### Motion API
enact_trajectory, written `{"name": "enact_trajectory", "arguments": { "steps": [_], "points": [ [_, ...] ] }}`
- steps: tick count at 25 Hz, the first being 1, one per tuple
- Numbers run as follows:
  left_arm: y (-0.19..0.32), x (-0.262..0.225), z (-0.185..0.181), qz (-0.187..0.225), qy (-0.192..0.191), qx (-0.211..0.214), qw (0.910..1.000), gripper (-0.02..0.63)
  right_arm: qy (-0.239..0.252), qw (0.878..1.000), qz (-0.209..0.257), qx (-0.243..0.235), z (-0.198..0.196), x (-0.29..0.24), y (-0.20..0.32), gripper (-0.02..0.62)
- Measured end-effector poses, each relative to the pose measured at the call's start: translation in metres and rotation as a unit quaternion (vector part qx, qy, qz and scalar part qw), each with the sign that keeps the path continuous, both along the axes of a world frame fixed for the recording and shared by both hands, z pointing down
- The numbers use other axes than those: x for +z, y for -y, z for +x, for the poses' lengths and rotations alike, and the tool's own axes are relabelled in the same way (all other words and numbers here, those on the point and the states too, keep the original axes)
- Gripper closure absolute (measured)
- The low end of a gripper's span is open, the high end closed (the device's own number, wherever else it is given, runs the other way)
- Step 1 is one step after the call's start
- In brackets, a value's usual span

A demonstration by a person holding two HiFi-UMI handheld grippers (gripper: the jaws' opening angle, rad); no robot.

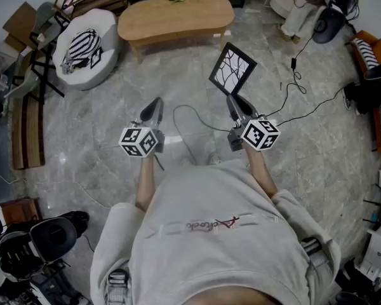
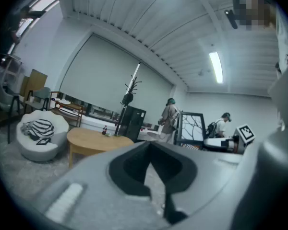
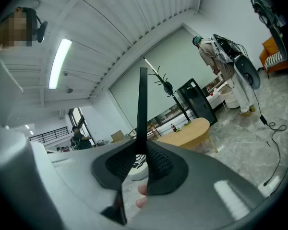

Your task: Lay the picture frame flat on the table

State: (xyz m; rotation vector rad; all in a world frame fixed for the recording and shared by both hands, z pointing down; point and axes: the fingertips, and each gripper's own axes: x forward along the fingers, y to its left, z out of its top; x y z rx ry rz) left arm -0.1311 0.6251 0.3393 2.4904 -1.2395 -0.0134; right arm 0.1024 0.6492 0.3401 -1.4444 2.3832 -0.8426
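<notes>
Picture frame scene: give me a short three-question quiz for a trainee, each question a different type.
1. True or false: the picture frame already lies flat on the wooden table.
2. Fill in: the left gripper has its jaws ___, with nothing between them.
3. What holds the frame up in the air? A) the left gripper B) the right gripper C) both grippers

Key: 1 false; 2 shut; 3 B

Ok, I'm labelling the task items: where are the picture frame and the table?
picture frame [image 1: 232,70]: head view, middle of its branch print.
table [image 1: 178,18]: head view, bare wooden top.
</notes>
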Motion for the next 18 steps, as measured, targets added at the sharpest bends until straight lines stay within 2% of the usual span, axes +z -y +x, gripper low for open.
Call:
{"name": "enact_trajectory", "arguments": {
  "steps": [9, 18],
  "points": [
    [-0.01, -0.003, -0.009, 0.01, 0.002, -0.01, 0.9999, 0.607, -0.008, 1.0, 0.01, 0.002, 0.003, -0.003, -0.008, 0.528],
    [-0.018, -0.021, 0.02, 0.02, 0.013, -0.025, 0.9994, 0.607, -0.018, 0.999, 0.026, -0.008, 0.043, -0.018, -0.012, 0.528]
  ]
}}
